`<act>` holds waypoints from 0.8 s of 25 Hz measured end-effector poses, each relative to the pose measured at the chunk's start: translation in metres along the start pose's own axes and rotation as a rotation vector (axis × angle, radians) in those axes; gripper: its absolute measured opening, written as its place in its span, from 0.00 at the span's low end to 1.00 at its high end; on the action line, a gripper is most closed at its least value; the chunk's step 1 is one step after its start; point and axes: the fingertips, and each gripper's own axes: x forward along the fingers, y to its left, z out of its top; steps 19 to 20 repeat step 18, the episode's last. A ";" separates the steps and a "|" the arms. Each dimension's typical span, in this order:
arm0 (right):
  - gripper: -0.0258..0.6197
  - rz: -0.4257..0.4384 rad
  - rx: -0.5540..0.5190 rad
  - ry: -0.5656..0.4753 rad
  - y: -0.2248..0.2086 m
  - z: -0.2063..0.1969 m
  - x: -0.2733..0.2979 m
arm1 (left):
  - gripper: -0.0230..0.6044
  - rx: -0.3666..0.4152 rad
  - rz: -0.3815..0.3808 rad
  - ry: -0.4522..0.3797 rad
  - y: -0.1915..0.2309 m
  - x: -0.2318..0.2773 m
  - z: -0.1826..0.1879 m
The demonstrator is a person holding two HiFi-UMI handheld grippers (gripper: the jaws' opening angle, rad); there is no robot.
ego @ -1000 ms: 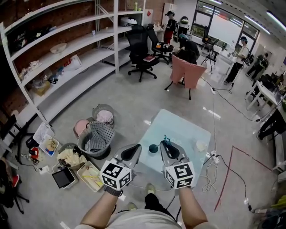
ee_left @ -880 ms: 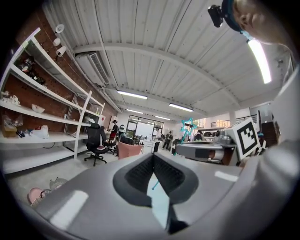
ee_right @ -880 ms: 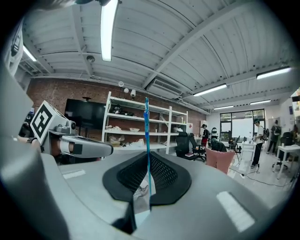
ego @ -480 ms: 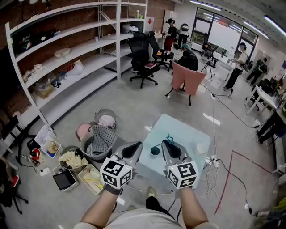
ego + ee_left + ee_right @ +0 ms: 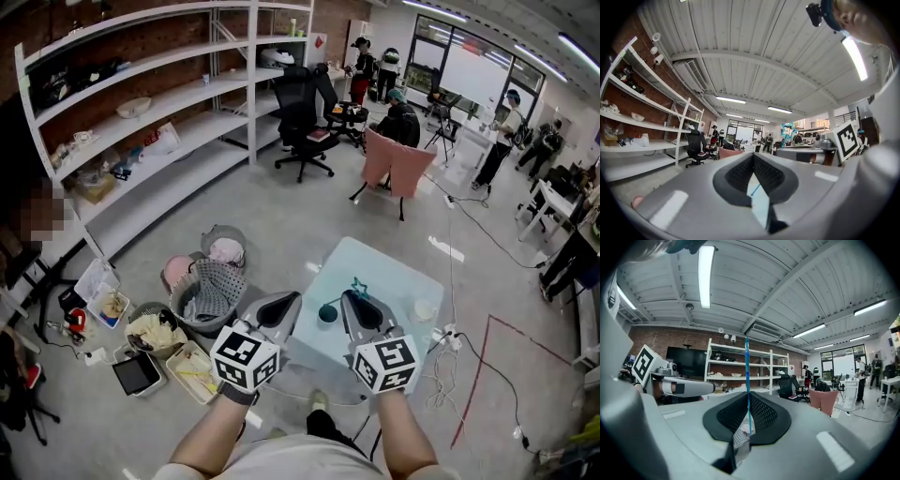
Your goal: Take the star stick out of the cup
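My right gripper [image 5: 352,300] is shut on the thin blue star stick [image 5: 747,376], which stands upright between its jaws. The stick's teal star [image 5: 357,286] shows just past the jaw tips, and the same star [image 5: 788,131] is seen from the left gripper view. The dark teal cup [image 5: 326,313] stands on the pale glass table [image 5: 403,277], between the two grippers and just left of the stick. My left gripper [image 5: 284,302] is raised beside it, its jaws closed on nothing.
A small white dish [image 5: 422,307] lies on the table's right part. Mesh baskets and bins [image 5: 206,292] crowd the floor to the left. White shelving [image 5: 141,141] lines the left wall. Office chairs [image 5: 302,112], a pink-draped chair [image 5: 398,161] and people stand farther back.
The star has risen a little and shifted right, away from the cup. Both grippers stay raised and close together, and the head view has drifted slightly.
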 end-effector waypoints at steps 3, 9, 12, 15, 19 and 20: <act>0.08 0.001 0.005 -0.003 -0.003 0.002 -0.001 | 0.04 0.001 -0.001 -0.002 -0.002 0.002 0.002; 0.08 0.004 0.013 -0.005 -0.005 0.001 -0.005 | 0.04 0.001 0.002 0.000 -0.007 0.003 0.000; 0.08 0.005 0.015 -0.005 -0.004 0.000 -0.005 | 0.04 0.000 0.001 0.001 -0.007 0.003 -0.002; 0.08 0.005 0.016 -0.004 -0.005 0.001 -0.005 | 0.04 -0.001 0.001 0.000 -0.008 0.004 0.000; 0.08 0.005 0.017 -0.005 -0.007 0.001 -0.007 | 0.04 0.000 0.001 0.000 -0.010 0.004 0.000; 0.08 0.005 0.017 -0.005 -0.007 0.001 -0.007 | 0.04 0.000 0.001 0.000 -0.010 0.004 0.000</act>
